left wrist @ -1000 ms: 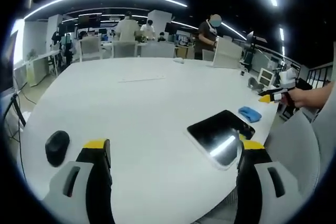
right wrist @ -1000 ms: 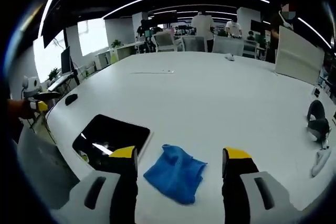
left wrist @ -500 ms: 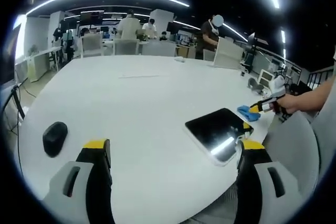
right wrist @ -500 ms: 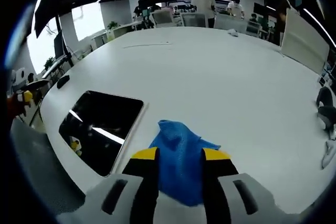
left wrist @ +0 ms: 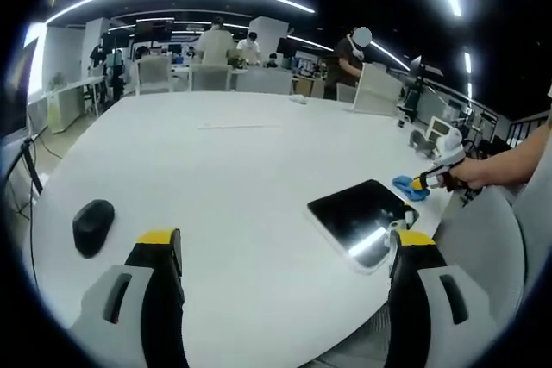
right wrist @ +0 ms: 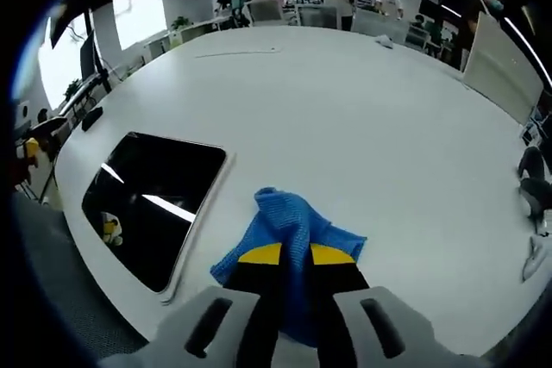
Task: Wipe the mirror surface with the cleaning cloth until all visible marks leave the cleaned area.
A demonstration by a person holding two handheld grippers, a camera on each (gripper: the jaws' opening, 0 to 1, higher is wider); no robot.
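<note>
Since half a second ago the right gripper (right wrist: 296, 256) has drawn its jaws nearly together on the blue cleaning cloth (right wrist: 289, 226), and the cloth now bunches up between the yellow tips instead of lying flat on the white table (right wrist: 345, 109); one second ago those jaws stood wide apart over it. We judge the step in hand to be the pick-up of the cloth, with wiping not yet begun. To do it well we would keep the pinch firm on a thick fold, lift just clear of the table, then carry the cloth sideways onto the mirror (right wrist: 151, 204) and lay it flat before stroking, so the jaw tips do not scrape the glass. Taking the mirror as landmark: the cloth sits just beside its long edge, apart from it, on the side away from the left gripper (left wrist: 280, 252). That gripper hangs with jaws wide apart and nothing between them, the mirror (left wrist: 360, 217) near its right jaw. Beyond the mirror in that view we see the cloth (left wrist: 405, 185) with the right gripper (left wrist: 423, 183) on it. A black mouse (left wrist: 93, 226) lies well apart, on the mirror's far side from the cloth.
</note>
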